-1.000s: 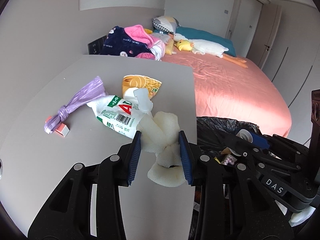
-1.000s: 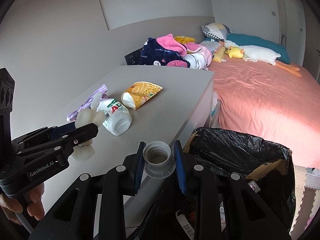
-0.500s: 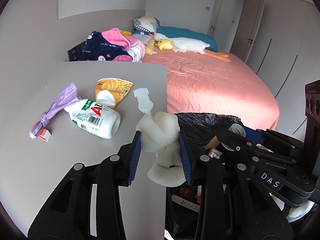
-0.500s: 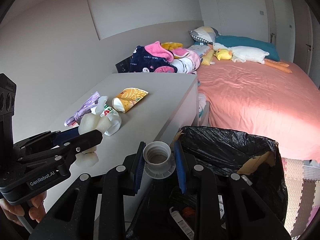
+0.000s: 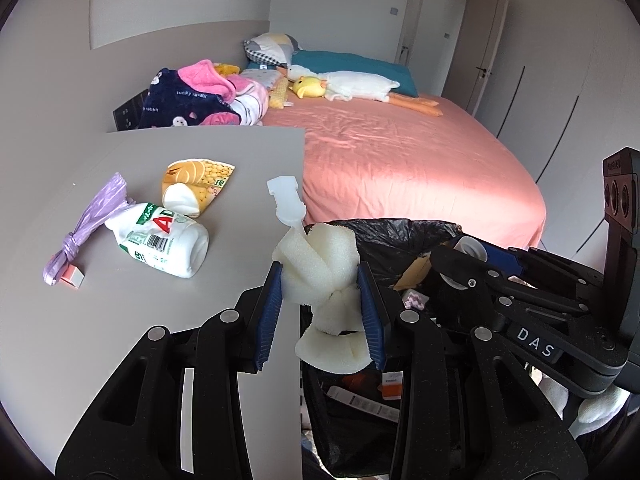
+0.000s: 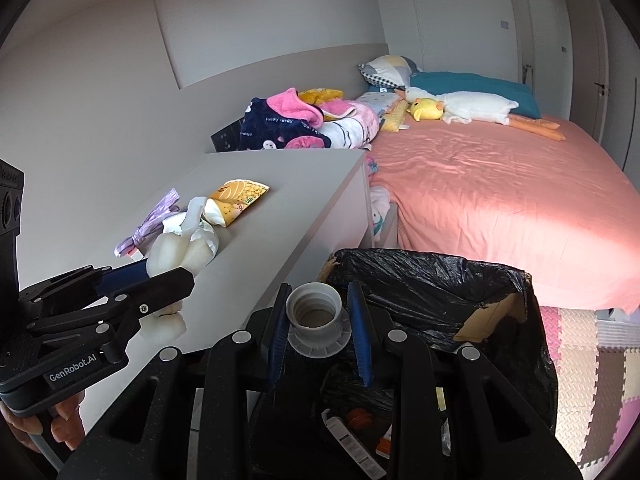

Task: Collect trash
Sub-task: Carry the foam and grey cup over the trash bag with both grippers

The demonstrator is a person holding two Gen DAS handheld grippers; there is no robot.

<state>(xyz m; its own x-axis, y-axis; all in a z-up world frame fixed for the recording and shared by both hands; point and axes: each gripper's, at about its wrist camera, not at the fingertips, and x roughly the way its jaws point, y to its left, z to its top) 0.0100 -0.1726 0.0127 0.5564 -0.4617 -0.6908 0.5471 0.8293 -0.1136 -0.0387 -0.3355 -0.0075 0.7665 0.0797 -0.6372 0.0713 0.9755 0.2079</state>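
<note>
Left gripper (image 5: 320, 300): clamped on white foam piece (image 5: 320, 268), held at edge of grey table (image 5: 120, 320), beside rim of black-lined trash bin (image 5: 400, 236).
Right gripper (image 6: 318, 316): clamped on white plastic cap (image 6: 316, 316), held above trash bin opening (image 6: 440, 280).
On table, not collected: white bottle (image 5: 164, 240), yellow snack packet (image 5: 200, 184), purple bag (image 5: 92, 224), small eraser (image 5: 72, 278).

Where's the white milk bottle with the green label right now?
In the left wrist view the milk bottle lies on its side on the grey table, left of the left tool, between the purple bag and the yellow snack packet.
</note>
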